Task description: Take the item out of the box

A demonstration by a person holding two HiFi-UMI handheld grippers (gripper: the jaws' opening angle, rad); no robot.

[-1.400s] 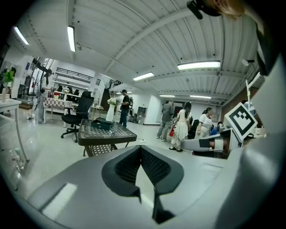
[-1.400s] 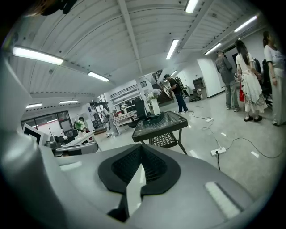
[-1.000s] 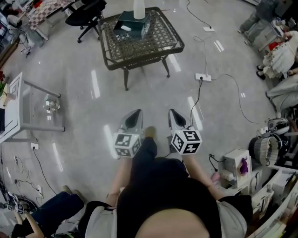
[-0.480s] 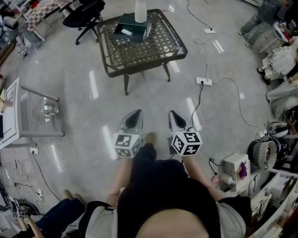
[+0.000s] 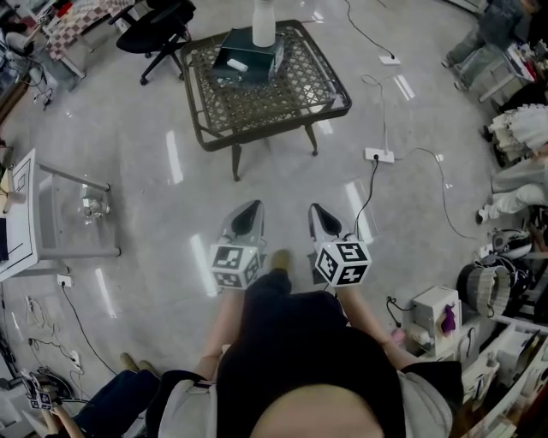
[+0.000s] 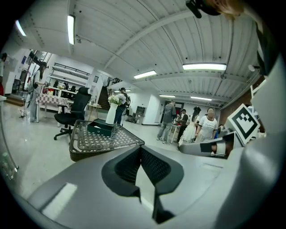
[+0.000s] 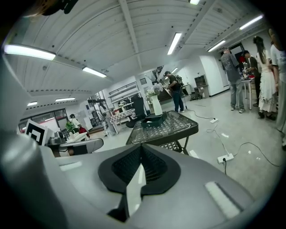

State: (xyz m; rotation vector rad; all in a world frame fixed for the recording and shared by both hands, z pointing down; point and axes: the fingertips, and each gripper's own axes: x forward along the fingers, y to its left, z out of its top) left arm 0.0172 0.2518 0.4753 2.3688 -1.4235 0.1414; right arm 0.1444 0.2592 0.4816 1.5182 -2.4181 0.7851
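A dark green open box (image 5: 248,58) lies on the far part of a woven metal table (image 5: 295,98), with a pale item (image 5: 237,62) inside it and a white vase (image 5: 263,21) behind it. My left gripper (image 5: 248,212) and right gripper (image 5: 318,210) hover side by side over the floor, well short of the table, both shut and empty. The left gripper view shows the box (image 6: 100,128) far ahead of its closed jaws. In the right gripper view the box (image 7: 152,120) and the vase (image 7: 157,106) are equally distant.
A black office chair (image 5: 158,26) stands left of the table. A white glass-topped stand (image 5: 34,205) is at the left. A power strip (image 5: 378,156) and cables cross the floor on the right. Equipment (image 5: 432,312) and seated people line the right side.
The table and box have slid lower in the head view, so I have come closer to them. Both grippers keep their place side by side, still shut.
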